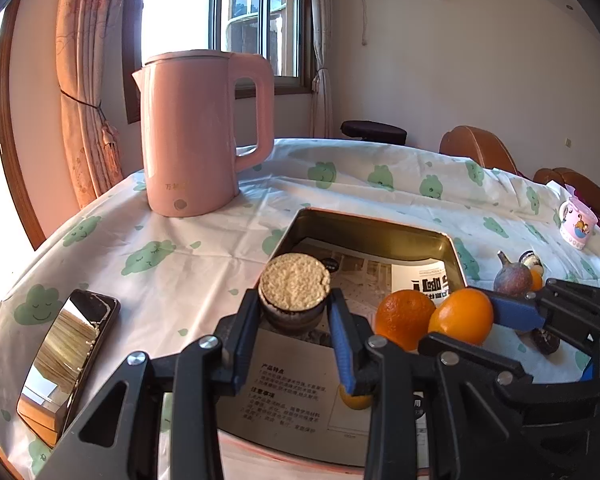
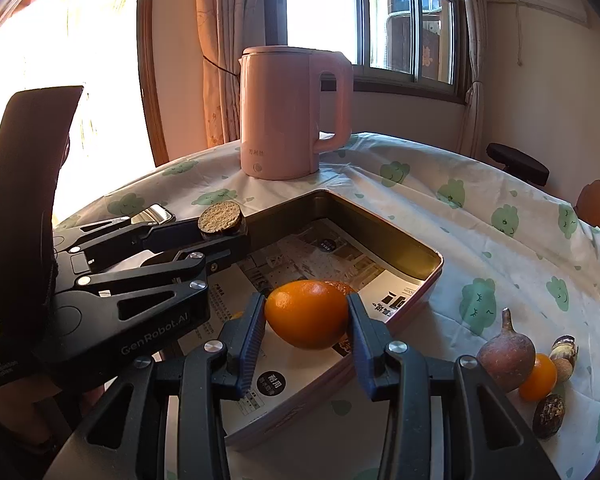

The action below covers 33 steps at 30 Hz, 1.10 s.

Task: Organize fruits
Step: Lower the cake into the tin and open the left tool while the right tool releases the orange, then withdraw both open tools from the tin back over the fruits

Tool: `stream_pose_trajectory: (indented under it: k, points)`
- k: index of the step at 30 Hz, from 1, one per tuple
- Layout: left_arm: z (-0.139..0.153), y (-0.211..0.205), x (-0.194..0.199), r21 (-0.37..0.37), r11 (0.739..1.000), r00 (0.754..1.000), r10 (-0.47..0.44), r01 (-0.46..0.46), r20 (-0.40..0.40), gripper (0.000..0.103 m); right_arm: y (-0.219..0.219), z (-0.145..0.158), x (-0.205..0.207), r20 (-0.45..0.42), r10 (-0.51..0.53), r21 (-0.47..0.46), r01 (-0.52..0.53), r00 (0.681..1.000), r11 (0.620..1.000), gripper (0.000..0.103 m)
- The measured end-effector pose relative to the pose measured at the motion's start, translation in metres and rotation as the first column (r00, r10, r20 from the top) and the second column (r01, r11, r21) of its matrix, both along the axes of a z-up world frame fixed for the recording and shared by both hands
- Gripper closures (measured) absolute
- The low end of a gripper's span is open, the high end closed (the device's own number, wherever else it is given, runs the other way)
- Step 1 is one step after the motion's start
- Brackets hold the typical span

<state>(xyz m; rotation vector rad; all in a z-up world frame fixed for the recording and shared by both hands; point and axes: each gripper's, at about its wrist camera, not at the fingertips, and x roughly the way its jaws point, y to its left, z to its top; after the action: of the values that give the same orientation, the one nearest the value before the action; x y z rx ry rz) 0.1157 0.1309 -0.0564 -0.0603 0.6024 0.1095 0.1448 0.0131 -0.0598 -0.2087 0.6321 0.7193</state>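
Left gripper (image 1: 294, 312) clamps a halved brown fruit (image 1: 294, 286) over the tin tray (image 1: 376, 232); right gripper (image 2: 306, 316) clamps an orange (image 2: 307, 314) over the tray's near corner. Second orange (image 1: 404, 316) mostly hidden behind it, probably resting inside.

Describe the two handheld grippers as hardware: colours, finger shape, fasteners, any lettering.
Both the left gripper and the right gripper are matte black linkage frames with triangular cut-outs and round silver pivot bolts. Each has two flat fingers faced with ribbed blue pads. In the right wrist view, the left gripper's body carries pale "GenRobot.AI" lettering and a tall black housing. No cables or sleeves show.
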Motion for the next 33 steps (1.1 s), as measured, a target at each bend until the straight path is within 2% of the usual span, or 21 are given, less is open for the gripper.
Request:
stream_pose_trajectory:
  k: [4, 7, 8, 10, 14, 18, 24, 28, 33]
  points:
    - [0.001, 0.0, -0.004, 0.008, 1.0, 1.0, 0.015, -0.016, 0.023, 0.063, 0.002, -0.003, 0.001, -0.013, 0.003, -0.001, -0.003, 1.0, 1.0, 0.06]
    - [0.004, 0.003, -0.01, 0.006, 0.999, 0.998, 0.035, -0.035, 0.043, 0.048, 0.0, -0.003, 0.002, -0.011, -0.009, 0.004, 0.009, 1.0, 1.0, 0.051]
    - [0.005, 0.005, -0.014, -0.002, 0.999, 0.998, 0.039, -0.039, 0.056, 0.038, -0.003, -0.002, 0.001, -0.013, -0.009, 0.012, 0.009, 1.0, 1.0, 0.047]
    - [0.01, 0.003, -0.022, -0.009, 0.999, 0.996, 0.036, -0.035, 0.082, 0.035, -0.012, 0.002, -0.002, -0.012, -0.007, 0.03, 0.007, 1.0, 1.0, 0.046]
    - [0.023, -0.008, -0.038, -0.023, 1.0, 0.991, 0.023, -0.02, 0.134, 0.028, -0.046, 0.01, -0.019, 0.052, -0.039, 0.015, 0.038, 0.998, 0.999, 0.042]
    - [0.029, -0.033, -0.047, -0.033, 0.999, 0.987, -0.026, 0.032, 0.161, 0.026, -0.096, 0.01, -0.026, 0.095, -0.128, -0.031, 0.131, 0.987, 0.991, 0.04]
    - [0.028, -0.078, -0.044, -0.005, 0.994, 0.982, -0.112, 0.114, 0.155, 0.022, -0.153, 0.003, -0.022, 0.094, -0.226, -0.098, 0.235, 0.969, 0.967, 0.04]
    - [0.022, -0.096, -0.036, 0.002, 0.99, 0.982, -0.143, 0.144, 0.123, 0.022, -0.163, -0.004, -0.015, 0.054, -0.236, -0.097, 0.241, 0.97, 0.966, 0.04]
    - [0.016, -0.107, -0.031, 0.01, 0.987, 0.983, -0.16, 0.16, 0.089, 0.022, -0.152, -0.012, -0.008, -0.017, -0.2, -0.089, 0.198, 0.98, 0.976, 0.04]
